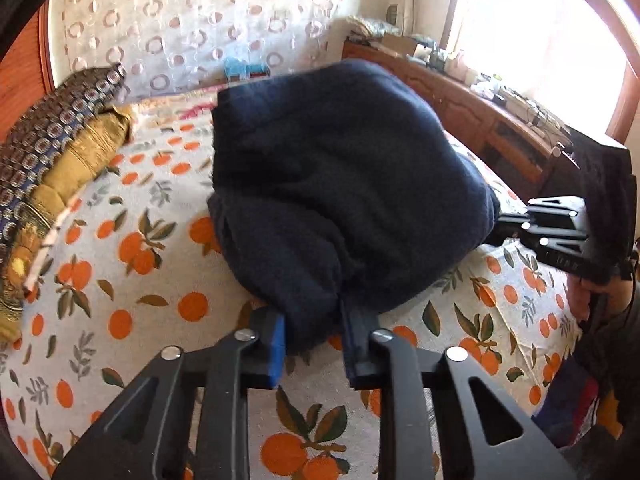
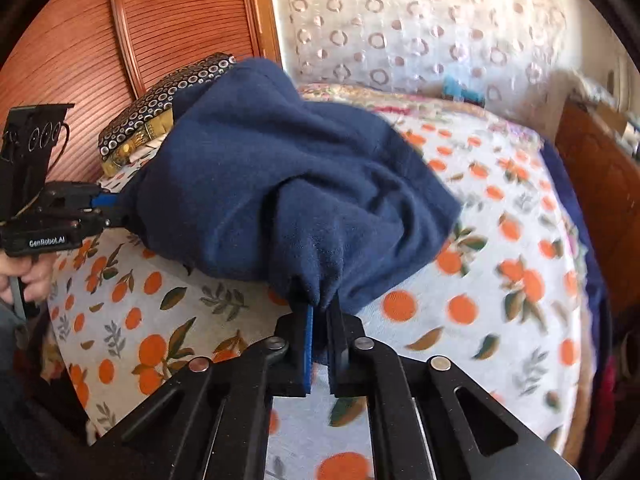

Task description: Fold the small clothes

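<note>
A small navy blue fleece garment (image 1: 340, 184) hangs bunched above the bed, held between both grippers. My left gripper (image 1: 314, 320) is shut on its near edge, with a thick fold of cloth between the blue pads. My right gripper (image 2: 320, 312) is shut on another edge of the same garment (image 2: 280, 184), pinching it tightly. In the left wrist view the right gripper (image 1: 500, 224) reaches into the cloth from the right. In the right wrist view the left gripper (image 2: 116, 208) holds the cloth from the left.
The bed has a white sheet with an orange fruit print (image 1: 132, 280) (image 2: 500, 280). Patterned pillows (image 1: 48, 168) (image 2: 160, 120) lie at its head. A wooden dresser (image 1: 492, 120) with clutter stands by the window. A curtain (image 2: 420, 32) and a wooden headboard (image 2: 80, 40) stand behind.
</note>
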